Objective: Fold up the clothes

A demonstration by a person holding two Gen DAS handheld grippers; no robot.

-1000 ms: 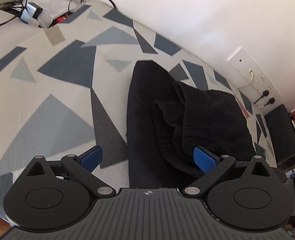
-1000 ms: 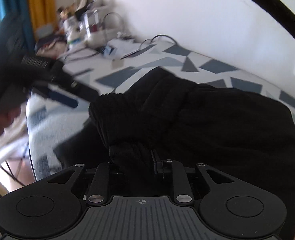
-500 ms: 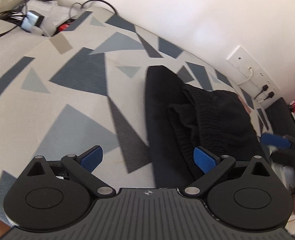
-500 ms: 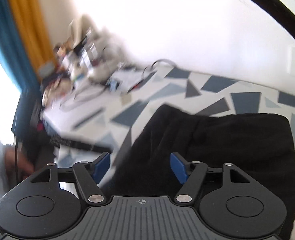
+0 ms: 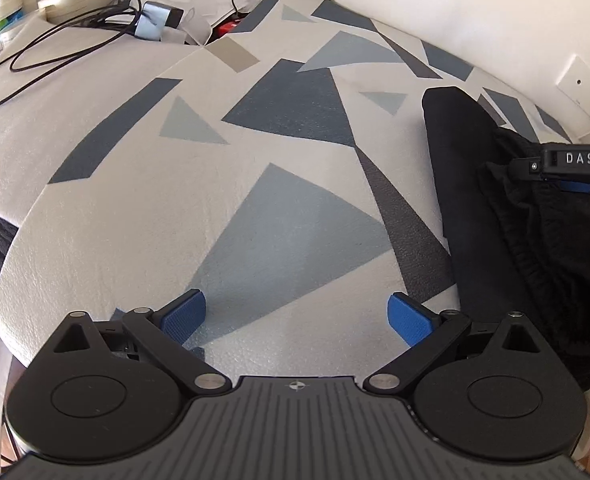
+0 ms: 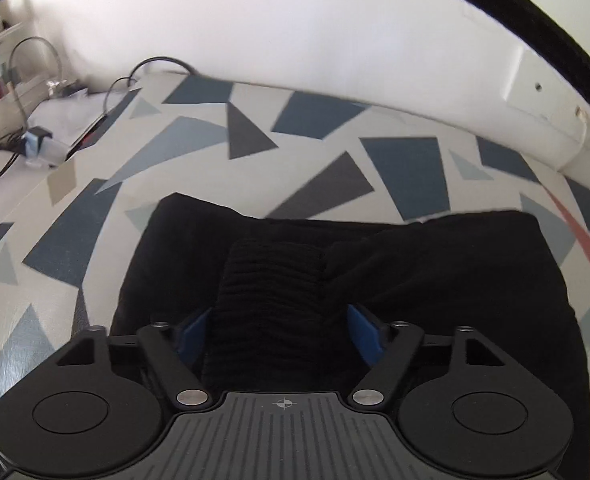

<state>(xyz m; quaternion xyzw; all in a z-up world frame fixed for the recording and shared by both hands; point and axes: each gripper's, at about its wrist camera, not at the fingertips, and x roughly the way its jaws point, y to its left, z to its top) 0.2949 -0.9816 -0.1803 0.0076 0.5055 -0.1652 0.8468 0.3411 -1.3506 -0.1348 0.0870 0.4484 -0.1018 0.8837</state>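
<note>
Our right claw [image 6: 281, 330], open, straddles the ribbed cuff [image 6: 269, 280] of the folded black garment [image 5: 535, 240]; our left claw [image 5: 297, 316], open and empty, hangs over bare counter [image 5: 175, 200] to its left.

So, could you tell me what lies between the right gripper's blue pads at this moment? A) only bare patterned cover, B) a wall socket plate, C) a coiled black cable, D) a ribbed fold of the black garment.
D: in the right wrist view a ribbed fold of the black garment rises between the right gripper's spread blue pads.
</note>
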